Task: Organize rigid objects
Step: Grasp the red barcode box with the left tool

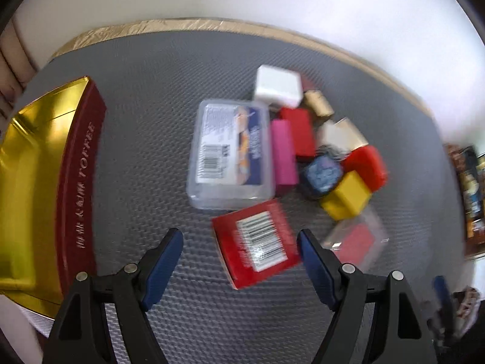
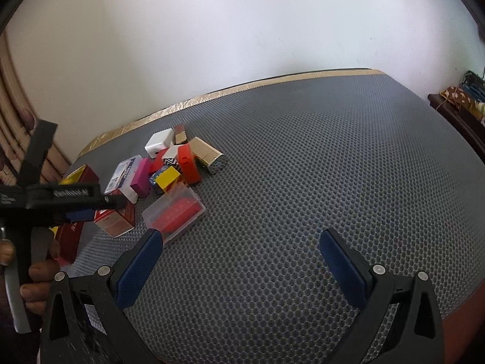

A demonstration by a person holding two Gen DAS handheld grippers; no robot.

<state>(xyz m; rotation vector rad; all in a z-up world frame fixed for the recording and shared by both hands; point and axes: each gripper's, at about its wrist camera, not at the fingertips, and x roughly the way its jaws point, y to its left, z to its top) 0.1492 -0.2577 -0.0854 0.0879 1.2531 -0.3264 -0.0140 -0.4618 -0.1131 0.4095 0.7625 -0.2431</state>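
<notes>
Fingers spread wide on your left gripper (image 1: 241, 239) over the red barcode box (image 1: 256, 244), right gripper (image 2: 241, 242) likewise spread and empty, so closing crooked could nudge it into the clear case (image 1: 230, 153) behind.

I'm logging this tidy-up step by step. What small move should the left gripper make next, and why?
Probably ease the left gripper forward and down until its open fingers straddle the red barcode box. That box lies nearest, just ahead between the jaws, apart from the main pile, and the gold-lined toffee box sits open on the left to receive it. The right gripper hangs open over bare mat.
</notes>
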